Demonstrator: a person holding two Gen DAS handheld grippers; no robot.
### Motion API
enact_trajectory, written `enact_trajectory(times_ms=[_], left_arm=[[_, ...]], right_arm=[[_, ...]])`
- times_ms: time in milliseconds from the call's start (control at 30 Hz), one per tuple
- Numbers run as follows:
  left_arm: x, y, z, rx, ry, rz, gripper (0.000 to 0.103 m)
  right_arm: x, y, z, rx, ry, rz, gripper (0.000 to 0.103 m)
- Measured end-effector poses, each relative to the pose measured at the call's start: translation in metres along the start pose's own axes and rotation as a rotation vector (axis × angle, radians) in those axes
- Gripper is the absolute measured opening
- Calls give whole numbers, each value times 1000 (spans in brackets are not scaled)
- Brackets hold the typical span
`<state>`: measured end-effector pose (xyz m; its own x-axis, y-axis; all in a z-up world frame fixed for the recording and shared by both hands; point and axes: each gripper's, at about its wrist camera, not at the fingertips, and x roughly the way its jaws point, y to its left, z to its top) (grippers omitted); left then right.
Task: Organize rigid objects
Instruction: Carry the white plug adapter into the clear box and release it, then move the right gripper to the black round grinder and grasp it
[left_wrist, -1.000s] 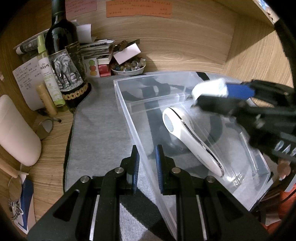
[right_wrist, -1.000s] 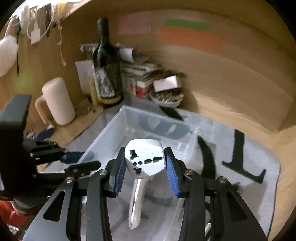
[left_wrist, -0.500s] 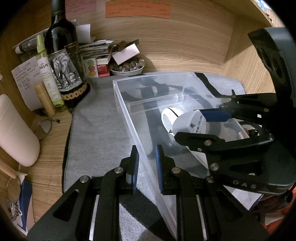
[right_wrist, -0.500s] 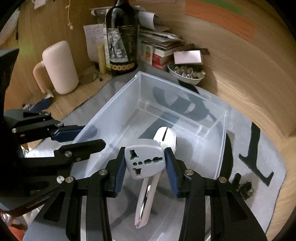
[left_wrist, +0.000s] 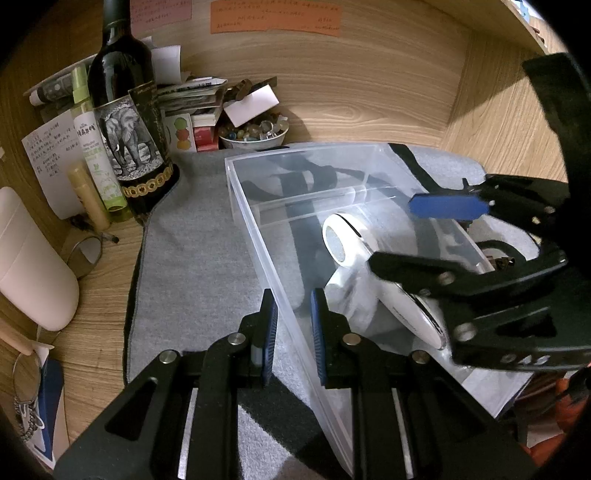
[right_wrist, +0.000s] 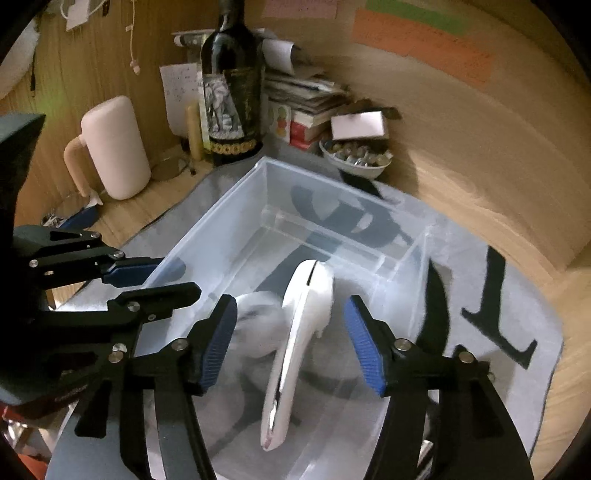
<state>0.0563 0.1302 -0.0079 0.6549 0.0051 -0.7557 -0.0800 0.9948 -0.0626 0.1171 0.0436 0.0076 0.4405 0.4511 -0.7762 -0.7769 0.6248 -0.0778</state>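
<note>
A clear plastic bin (left_wrist: 258, 236) (right_wrist: 221, 229) sits on a grey mat. A long white handheld device (left_wrist: 354, 254) (right_wrist: 295, 343) lies inside it. A white travel adapter (right_wrist: 258, 321) (left_wrist: 351, 299), blurred, lies in the bin beside the device. My left gripper (left_wrist: 291, 325) is shut on the bin's near wall; it also shows in the right wrist view (right_wrist: 155, 280). My right gripper (right_wrist: 291, 343) is open and empty above the bin's inside; it also shows in the left wrist view (left_wrist: 424, 229).
A dark wine bottle (left_wrist: 125, 122) (right_wrist: 231, 85), a green spray bottle (left_wrist: 92, 144), a bowl of small items (left_wrist: 255, 133) (right_wrist: 354, 158) and stacked papers stand at the back by the wooden wall. A pale pink jug (right_wrist: 114, 147) stands left.
My right gripper has opened and let go of the white travel adapter, which has dropped into the bin beside the white device. My left gripper has stayed on the bin wall.
</note>
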Motion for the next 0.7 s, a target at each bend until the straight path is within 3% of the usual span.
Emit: enact_trajectory(times_ms=[167, 433, 700], left_arm=[[-1, -1, 0, 1, 3, 5, 17], [0, -3, 2, 5, 15, 19, 17], [0, -3, 3, -5, 19, 23, 17]], right_arm=[[-19, -12, -1, 15, -51, -29, 65], [-53, -44, -10, 78, -130, -84, 68], [-78, -89, -40, 183, -153, -172, 71]])
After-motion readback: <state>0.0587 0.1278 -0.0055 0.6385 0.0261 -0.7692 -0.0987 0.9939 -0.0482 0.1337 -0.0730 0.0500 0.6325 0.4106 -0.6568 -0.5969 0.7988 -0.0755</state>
